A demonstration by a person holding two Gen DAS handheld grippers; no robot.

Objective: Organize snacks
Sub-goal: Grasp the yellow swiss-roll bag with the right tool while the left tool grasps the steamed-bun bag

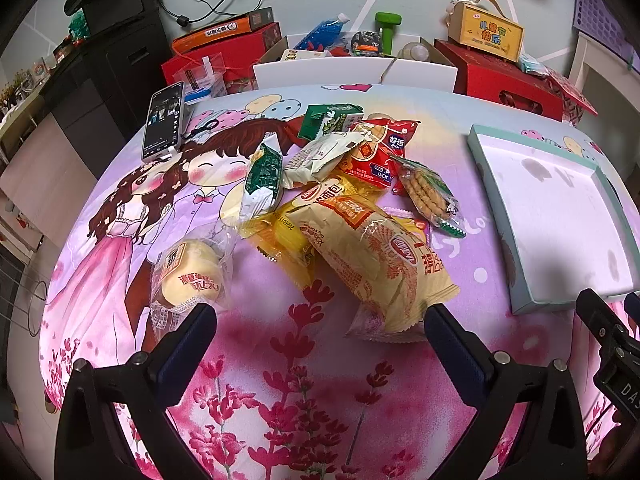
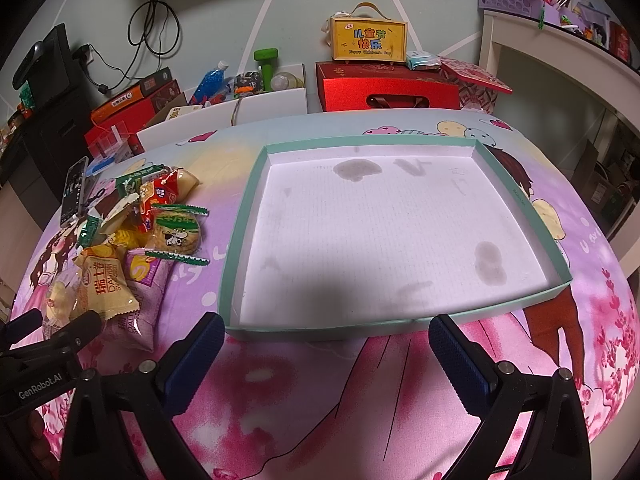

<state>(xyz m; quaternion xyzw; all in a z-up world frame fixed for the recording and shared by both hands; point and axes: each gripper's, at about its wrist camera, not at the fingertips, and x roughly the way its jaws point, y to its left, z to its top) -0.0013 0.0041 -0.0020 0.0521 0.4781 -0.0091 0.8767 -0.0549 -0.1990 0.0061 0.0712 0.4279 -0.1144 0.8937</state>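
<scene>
A pile of wrapped snacks [image 1: 344, 200] lies on the cartoon-print cloth; it shows at the left of the right wrist view [image 2: 136, 240]. It includes a large yellow bread pack [image 1: 384, 264], a clear bun pack [image 1: 192, 276], a biscuit pack [image 1: 428, 196] and a red pack [image 1: 380, 152]. A shallow teal-rimmed box [image 2: 236, 240] with a white floor sits right of the pile, holding nothing; it also shows in the left wrist view [image 1: 492, 208]. My left gripper [image 1: 320, 336] is open and empty, just short of the pile. My right gripper [image 2: 326, 344] is open and empty at the box's near edge.
A phone [image 1: 164, 122] and scissors [image 1: 200, 130] lie at the cloth's far left. Behind the table stand red gift boxes [image 2: 384, 88], a yellow carry box [image 2: 368, 38], white bins [image 1: 320, 70] with bottles, and a white shelf [image 2: 560, 60] at the right.
</scene>
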